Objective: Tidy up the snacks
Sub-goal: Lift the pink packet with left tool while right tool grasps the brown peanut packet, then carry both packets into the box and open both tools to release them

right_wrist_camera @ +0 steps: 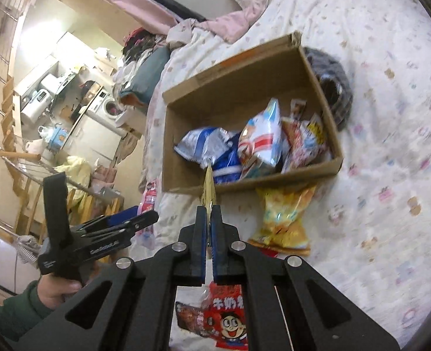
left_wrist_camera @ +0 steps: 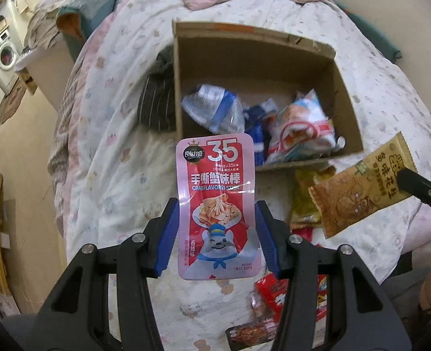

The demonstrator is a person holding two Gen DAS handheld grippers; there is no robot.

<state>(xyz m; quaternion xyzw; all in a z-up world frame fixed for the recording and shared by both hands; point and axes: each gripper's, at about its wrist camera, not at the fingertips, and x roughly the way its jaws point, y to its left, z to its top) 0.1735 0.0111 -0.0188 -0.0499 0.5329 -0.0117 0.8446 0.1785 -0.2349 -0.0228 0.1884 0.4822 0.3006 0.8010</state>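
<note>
Both wrist views look down, from close above, at the same cardboard box [left_wrist_camera: 262,58] [right_wrist_camera: 244,67].

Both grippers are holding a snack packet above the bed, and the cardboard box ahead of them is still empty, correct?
Not quite: the box is not empty. Both wrist views show several packets already inside it. The rest holds: the left gripper grips the pink crab-stick packet, and the right gripper is shut on the brown packet, both above the bed.
</note>
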